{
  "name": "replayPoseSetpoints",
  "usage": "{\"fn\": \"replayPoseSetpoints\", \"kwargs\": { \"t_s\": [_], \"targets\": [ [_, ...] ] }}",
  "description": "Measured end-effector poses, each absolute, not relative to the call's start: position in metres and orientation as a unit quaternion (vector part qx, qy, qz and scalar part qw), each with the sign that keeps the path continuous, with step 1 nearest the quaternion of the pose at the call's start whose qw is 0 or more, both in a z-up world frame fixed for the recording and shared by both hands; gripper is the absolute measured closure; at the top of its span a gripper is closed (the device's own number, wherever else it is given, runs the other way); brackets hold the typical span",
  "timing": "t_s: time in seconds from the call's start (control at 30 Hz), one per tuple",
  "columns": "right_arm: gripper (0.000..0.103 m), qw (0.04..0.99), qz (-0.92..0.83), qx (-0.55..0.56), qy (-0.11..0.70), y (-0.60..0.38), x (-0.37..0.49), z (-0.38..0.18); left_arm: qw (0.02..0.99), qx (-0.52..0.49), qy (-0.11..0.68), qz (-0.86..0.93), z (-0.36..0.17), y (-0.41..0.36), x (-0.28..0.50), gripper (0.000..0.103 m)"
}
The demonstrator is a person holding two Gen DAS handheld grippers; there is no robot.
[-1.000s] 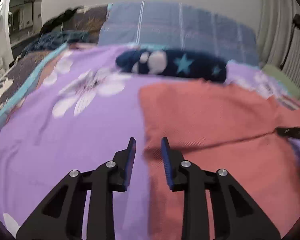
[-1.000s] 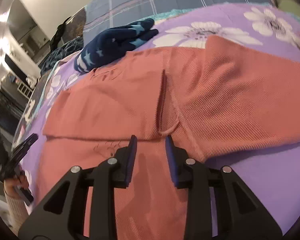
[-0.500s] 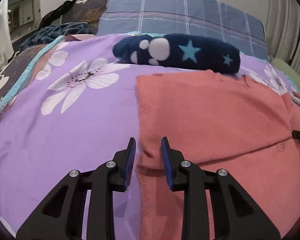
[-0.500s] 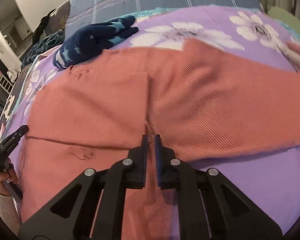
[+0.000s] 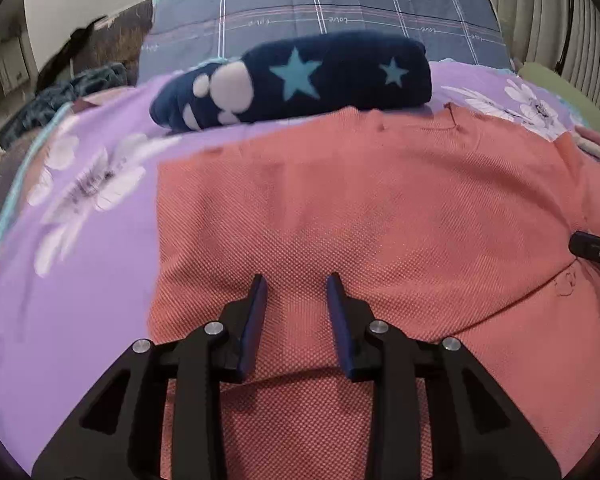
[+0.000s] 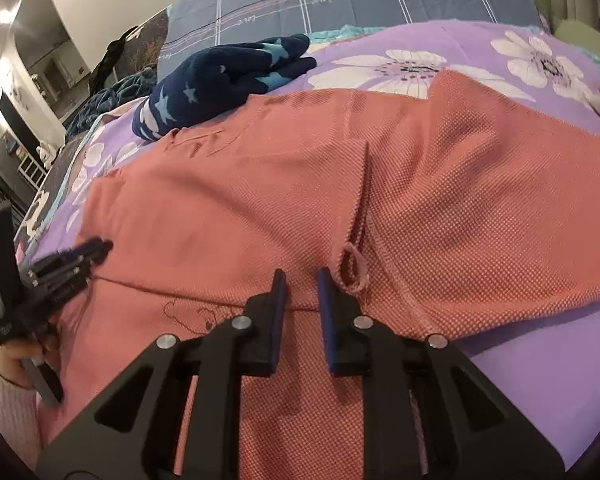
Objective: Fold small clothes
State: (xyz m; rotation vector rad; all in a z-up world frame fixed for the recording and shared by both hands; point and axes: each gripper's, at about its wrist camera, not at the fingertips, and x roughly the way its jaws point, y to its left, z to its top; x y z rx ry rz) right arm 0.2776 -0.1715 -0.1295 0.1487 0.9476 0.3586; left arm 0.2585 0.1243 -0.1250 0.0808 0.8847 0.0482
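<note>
Over coral shirt (image 5: 380, 208) fold edge, left tool (image 5: 296, 284) parted, right tool (image 6: 301, 278) narrowly parted, both empty

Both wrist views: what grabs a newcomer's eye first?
The salmon garment spread over the purple floral bedspread, filling the middle of both views and partly folded over itself. Next, the navy star-print fleece lying just beyond its far edge, in front of the plaid pillow. The left gripper and right gripper both stand open over the fabric, near the fold's edge.
</note>
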Motion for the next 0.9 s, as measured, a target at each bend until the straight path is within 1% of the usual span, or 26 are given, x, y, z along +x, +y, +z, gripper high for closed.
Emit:
{"fn": "replayPoseSetpoints", "kwargs": {
  "t_s": [0.13, 0.17, 0.2, 0.23, 0.33, 0.4, 0.43, 0.47, 0.6, 0.77, 0.9],
  "targets": [
    [0.086, 0.858, 0.184, 0.087, 0.471, -0.181, 0.277, -0.125, 0.904, 0.051, 0.422, 0.034, -0.126, 0.121, 0.257, 0.063],
    [0.09, 0.852, 0.185, 0.104, 0.478, -0.187, 0.275, -0.123, 0.905, 0.049, 0.422, 0.034, -0.125, 0.121, 0.258, 0.062],
    [0.09, 0.851, 0.178, 0.125, 0.478, -0.199, 0.269, -0.118, 0.905, 0.044, 0.421, 0.033, -0.124, 0.123, 0.257, 0.062],
    [0.09, 0.859, 0.161, 0.14, 0.465, -0.214, 0.262, -0.111, 0.905, 0.04, 0.421, 0.032, -0.124, 0.125, 0.256, 0.061],
    [0.09, 0.9, 0.098, 0.169, 0.389, -0.281, 0.234, -0.082, 0.906, 0.021, 0.421, 0.027, -0.128, 0.133, 0.255, 0.059],
    [0.086, 0.913, 0.04, 0.206, 0.351, -0.33, 0.219, -0.07, 0.906, -0.004, 0.424, 0.01, -0.127, 0.142, 0.257, 0.057],
    [0.078, 0.914, 0.009, 0.23, 0.335, -0.357, 0.212, -0.066, 0.906, -0.013, 0.424, 0.006, -0.127, 0.144, 0.257, 0.056],
    [0.075, 0.909, -0.031, 0.263, 0.321, -0.391, 0.203, -0.065, 0.905, -0.014, 0.425, 0.005, -0.128, 0.143, 0.257, 0.054],
    [0.075, 0.88, -0.106, 0.357, 0.296, -0.47, 0.189, -0.074, 0.905, 0.014, 0.425, 0.016, -0.129, 0.132, 0.258, 0.053],
    [0.072, 0.853, -0.106, 0.42, 0.292, -0.503, 0.2, -0.091, 0.905, 0.016, 0.424, 0.017, -0.129, 0.133, 0.259, 0.053],
    [0.07, 0.85, -0.095, 0.439, 0.276, -0.509, 0.214, -0.09, 0.905, 0.022, 0.424, 0.02, -0.129, 0.131, 0.259, 0.052]
  ]
}}
